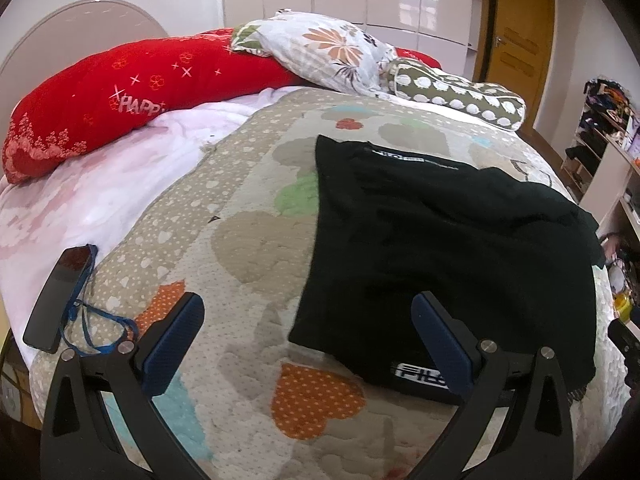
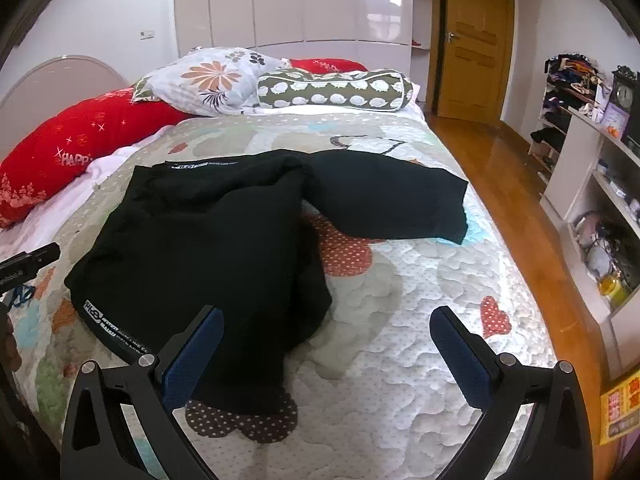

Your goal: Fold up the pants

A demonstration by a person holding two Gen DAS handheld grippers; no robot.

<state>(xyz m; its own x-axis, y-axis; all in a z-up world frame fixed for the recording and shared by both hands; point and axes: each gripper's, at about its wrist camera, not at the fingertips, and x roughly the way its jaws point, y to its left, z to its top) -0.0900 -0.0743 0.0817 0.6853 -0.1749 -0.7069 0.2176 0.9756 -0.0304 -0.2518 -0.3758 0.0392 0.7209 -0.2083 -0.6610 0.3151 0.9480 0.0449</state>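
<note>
White lettering ran along the waistband of the black pants (image 2: pixel 208 240) — too small to read — and a red pillow (image 1: pixel 120 96) read "HAPP". The pants lay rumpled on the quilt (image 2: pixel 420 300), just ahead of the left claw (image 1: pixel 308 340) and right claw (image 2: pixel 328 344) — both wide, empty.

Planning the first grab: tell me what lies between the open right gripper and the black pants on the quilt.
Only bare heart-patterned quilt, seen in the right wrist view. The right gripper hangs open, and the black pants reach its left finger.
</note>
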